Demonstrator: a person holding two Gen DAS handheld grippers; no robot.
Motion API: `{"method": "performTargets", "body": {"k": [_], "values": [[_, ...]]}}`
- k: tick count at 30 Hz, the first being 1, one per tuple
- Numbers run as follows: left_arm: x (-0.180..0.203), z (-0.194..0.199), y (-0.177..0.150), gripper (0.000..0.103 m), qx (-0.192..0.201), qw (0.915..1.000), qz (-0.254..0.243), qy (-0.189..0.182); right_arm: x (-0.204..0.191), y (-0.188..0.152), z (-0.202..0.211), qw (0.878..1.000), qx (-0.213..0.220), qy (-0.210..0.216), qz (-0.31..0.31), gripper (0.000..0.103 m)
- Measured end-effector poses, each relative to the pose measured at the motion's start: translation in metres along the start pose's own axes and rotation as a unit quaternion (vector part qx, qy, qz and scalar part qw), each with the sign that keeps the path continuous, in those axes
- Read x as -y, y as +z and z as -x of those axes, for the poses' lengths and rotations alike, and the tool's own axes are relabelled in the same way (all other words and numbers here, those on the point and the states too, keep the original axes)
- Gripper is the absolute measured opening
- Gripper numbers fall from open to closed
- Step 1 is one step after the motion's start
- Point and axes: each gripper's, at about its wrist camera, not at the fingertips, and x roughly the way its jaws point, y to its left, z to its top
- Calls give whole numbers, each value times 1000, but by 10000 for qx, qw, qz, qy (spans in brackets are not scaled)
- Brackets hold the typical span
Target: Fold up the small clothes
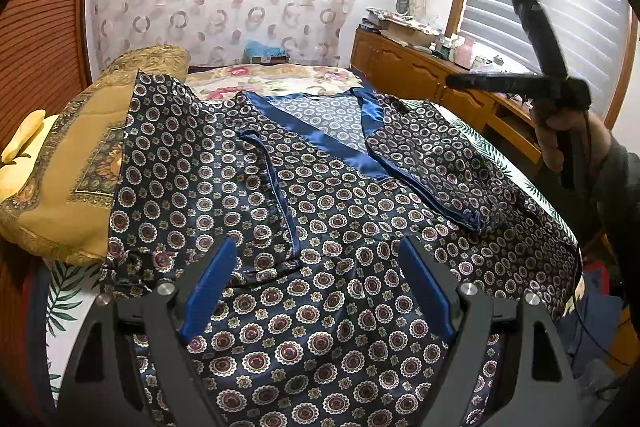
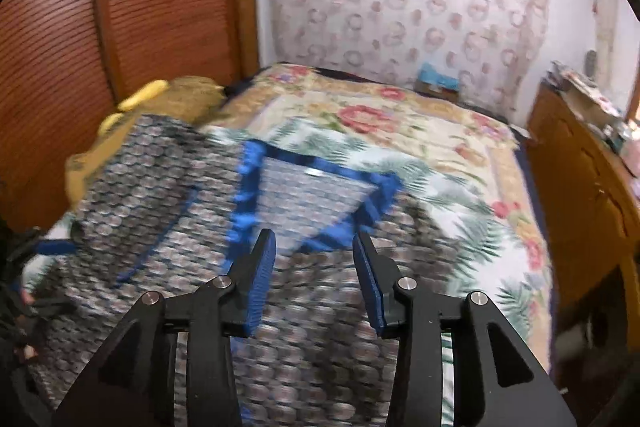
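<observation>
Both the left gripper [image 1: 316,259] and right gripper [image 2: 314,251] hang open and empty above the slippery satin garment [image 1: 320,211], so a shallow pinch could slide off and spoil the fold.

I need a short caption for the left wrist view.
Open left gripper above a patterned navy robe spread on the bed; right gripper raised, empty.

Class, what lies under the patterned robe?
The robe lies spread on a palm-leaf bedsheet, its left sleeve resting on a gold quilt. What is beneath its middle is hidden.
</observation>
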Motion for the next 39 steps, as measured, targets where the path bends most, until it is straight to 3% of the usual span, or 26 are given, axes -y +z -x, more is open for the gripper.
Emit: {"method": "performTargets", "body": {"k": [3, 8, 12, 18, 21, 22, 25, 29, 32, 35, 36, 39], "values": [[1, -2, 0, 84, -16, 10000, -12, 0, 31, -16, -10, 9991, -244, -276, -216, 42], [3, -5, 1, 84, -50, 10000, -41, 0, 62, -44, -34, 9955, -661, -294, -612, 42], [4, -5, 1, 84, -71, 9999, -80, 15, 66, -54, -44, 9927, -756, -17, -943, 42], [1, -5, 1, 84, -61, 10000, -29, 18, 53, -62, -53, 9910, -1046, 77, -833, 40], [0, -5, 0, 84, -64, 10000, -34, 28, 48, -64, -54, 9913, -1151, 179, -611, 7], [-1, -5, 0, 84, -65, 10000, -30, 27, 47, -64, -52, 9923, -1123, 162, -503, 3], [-3, -4, -1, 84, -63, 10000, -10, 36, 57, -57, -41, 9942, -964, -52, -476, 1], [-3, -5, -1, 84, -56, 10000, 2, 33, 91, -43, -27, 9935, -744, -706, -503, 1], [-2, -6, -2, 84, -79, 10000, -11, 39, 120, -42, -32, 9874, -869, -1151, -653, 1], [-3, -7, -2, 84, -96, 9999, -10, 52, 139, -45, -31, 9843, -845, -1259, -904, 23], [-3, -7, -2, 84, -96, 9999, -17, 56, 143, -46, -29, 9835, -831, -1295, -951, 36], [-3, -8, 3, 84, -87, 9999, -81, 106, 153, -50, -25, 9822, -769, -1276, -1144, 42]]}}
